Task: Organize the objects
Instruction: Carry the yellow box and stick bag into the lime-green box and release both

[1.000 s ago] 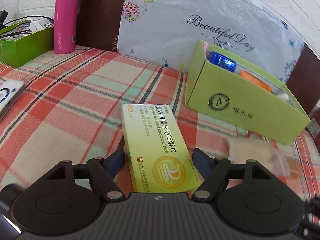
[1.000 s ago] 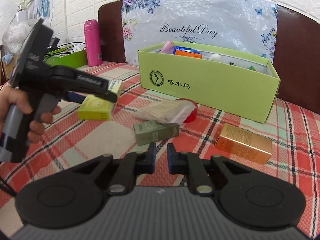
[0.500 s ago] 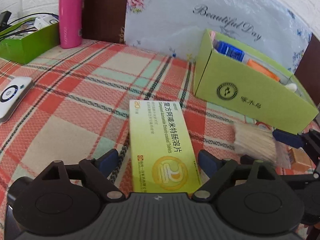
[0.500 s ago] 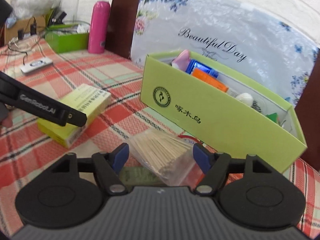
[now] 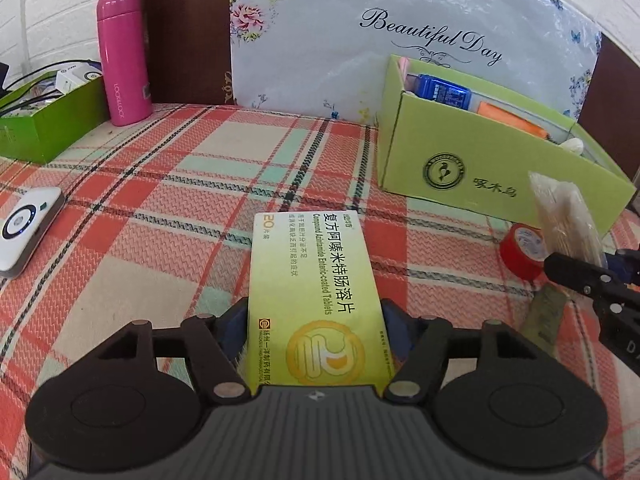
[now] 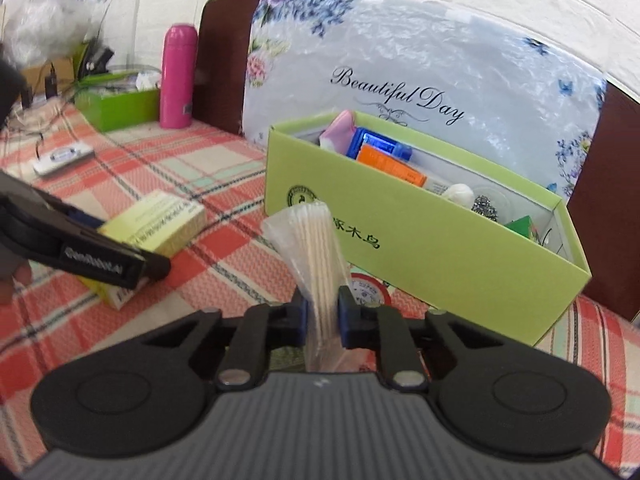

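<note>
Surface: bed [image 5: 132,248] under a red, cream and green plaid cover, headboard and a plastic-wrapped floral pillow at its far edge.
Progress: partly done, by my reading. The light green box [image 6: 420,240] already holds a pink item, a blue box, an orange box, a white lump and a few smaller pieces. Both loose items in hand are not yet in it.
Left to do: tablet carton and stick bag to the box; a roll of red tape [image 5: 524,250] and an olive carton [image 5: 546,316] lie on the cover near the box's front wall.
Light green box: open top, stands toward the far right of the bed, just in front of the pillow.
Tablet carton [image 5: 316,304]: yellow-green, flat, long, printed face up; lies on the cover mid-bed, near end between the jaws.
Left hand-held gripper [image 5: 316,320]: jaws closing, fingers at both long sides of the carton; a firm pinch looks reached or nearly so.
Stick bag [image 6: 316,256]: clear plastic sleeve of thin pale wooden sticks, standing up, off the cover.
Right hand-held gripper [image 6: 323,312]: pressed together, pinching the bag at its lower part, just short of the box's front wall.
</note>
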